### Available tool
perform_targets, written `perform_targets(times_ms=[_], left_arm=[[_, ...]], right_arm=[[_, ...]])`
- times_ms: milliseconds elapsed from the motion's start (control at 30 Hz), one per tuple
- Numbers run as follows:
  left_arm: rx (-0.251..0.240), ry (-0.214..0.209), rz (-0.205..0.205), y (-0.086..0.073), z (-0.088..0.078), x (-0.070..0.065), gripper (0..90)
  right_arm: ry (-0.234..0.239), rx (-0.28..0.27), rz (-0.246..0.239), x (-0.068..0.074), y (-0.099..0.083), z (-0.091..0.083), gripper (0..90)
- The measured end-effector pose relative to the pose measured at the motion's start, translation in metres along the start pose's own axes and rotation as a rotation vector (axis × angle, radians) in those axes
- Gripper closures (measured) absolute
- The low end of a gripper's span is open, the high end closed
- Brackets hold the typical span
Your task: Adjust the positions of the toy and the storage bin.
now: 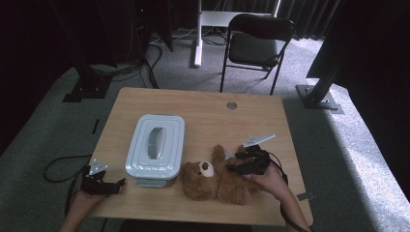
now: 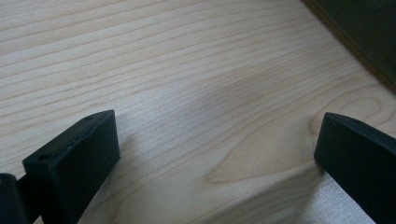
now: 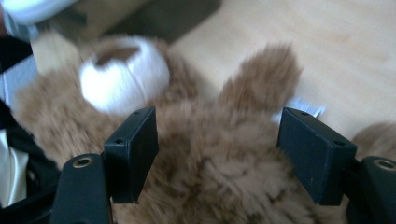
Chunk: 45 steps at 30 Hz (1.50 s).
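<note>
Teddy bear (image 1: 215,180) lies on its back at the counter's (image 1: 203,104) near edge, head toward the grey lidded box (image 1: 155,147). Right gripper (image 1: 231,162) sits over the bear's belly, jaws apart, fur between them but not pinched. Box is just beside the bear's head, blocking that side. Left gripper (image 1: 116,184) rests at the near-left corner, jaws wide apart over bare wood. Open counter beyond the bear and to its right.
</note>
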State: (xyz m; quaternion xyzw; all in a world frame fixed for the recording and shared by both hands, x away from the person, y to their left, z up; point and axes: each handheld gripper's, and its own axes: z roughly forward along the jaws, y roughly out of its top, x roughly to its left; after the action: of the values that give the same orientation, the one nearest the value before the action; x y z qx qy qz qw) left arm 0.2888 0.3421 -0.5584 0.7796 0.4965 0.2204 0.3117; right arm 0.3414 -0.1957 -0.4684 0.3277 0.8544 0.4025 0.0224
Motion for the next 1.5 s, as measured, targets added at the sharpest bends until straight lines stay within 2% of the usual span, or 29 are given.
perform_targets(times_ms=[33,100,233,300,433,500,533,633,733,833,933,1000,1100,1200,1333,1433,1500], left_arm=[[0.0,0.0,0.0,0.0,0.0,0.0,0.5],[0.0,0.0,0.0,0.0,0.0,0.0,0.5],[0.0,0.0,-0.001,0.0,0.0,0.0,0.5],[0.0,0.0,0.0,0.0,0.0,0.0,0.5],[0.0,0.0,0.0,0.0,0.0,0.0,0.5],[0.0,0.0,0.0,0.0,0.0,0.0,0.5],[0.0,0.0,0.0,0.0,0.0,0.0,0.5],[0.0,0.0,0.0,0.0,0.0,0.0,0.5],[0.001,0.0,0.001,0.0,0.0,0.0,0.5],[0.0,0.0,0.001,0.0,0.0,0.0,0.5],[0.0,0.0,-0.001,0.0,0.0,0.0,0.5],[0.0,0.0,-0.001,0.0,0.0,0.0,0.5],[-0.001,-0.001,0.0,0.0,0.0,0.0,0.5],[-0.001,-0.001,0.0,0.001,0.001,0.0,0.5],[-0.001,-0.001,0.001,0.001,0.001,0.0,0.5],[-0.001,-0.001,0.001,0.001,0.001,0.0,0.5],[-0.001,-0.001,0.0,0.0,0.001,0.0,0.5]], right_arm=[[0.003,0.018,-0.011,0.001,-0.006,0.003,25.7],[0.017,0.016,0.001,0.001,-0.013,0.004,24.3],[0.004,0.036,-0.028,0.01,-0.028,0.002,21.4],[-0.028,0.056,-0.069,0.018,-0.032,0.005,19.0],[-0.116,0.111,-0.142,0.032,-0.036,0.018,19.7],[-0.133,0.111,-0.146,0.034,-0.037,0.022,25.4],[-0.133,0.111,-0.146,0.034,-0.037,0.022,25.4],[-0.149,0.073,-0.151,0.035,-0.038,0.019,46.3],[-0.146,0.037,-0.128,0.035,-0.036,0.015,57.9],[-0.16,-0.015,-0.078,0.03,-0.032,0.01,62.4],[-0.207,-0.068,-0.023,0.019,-0.023,0.003,64.8],[-0.25,-0.112,0.04,0.005,-0.016,-0.002,65.6],[-0.323,-0.157,0.092,-0.012,-0.003,-0.007,65.6],[-0.417,-0.18,0.131,-0.026,0.014,-0.007,65.6],[-0.452,-0.206,0.208,-0.047,0.034,-0.003,65.5],[-0.478,-0.21,0.249,-0.057,0.038,0.005,65.0],[-0.489,-0.181,0.287,-0.065,0.034,0.019,61.7]])
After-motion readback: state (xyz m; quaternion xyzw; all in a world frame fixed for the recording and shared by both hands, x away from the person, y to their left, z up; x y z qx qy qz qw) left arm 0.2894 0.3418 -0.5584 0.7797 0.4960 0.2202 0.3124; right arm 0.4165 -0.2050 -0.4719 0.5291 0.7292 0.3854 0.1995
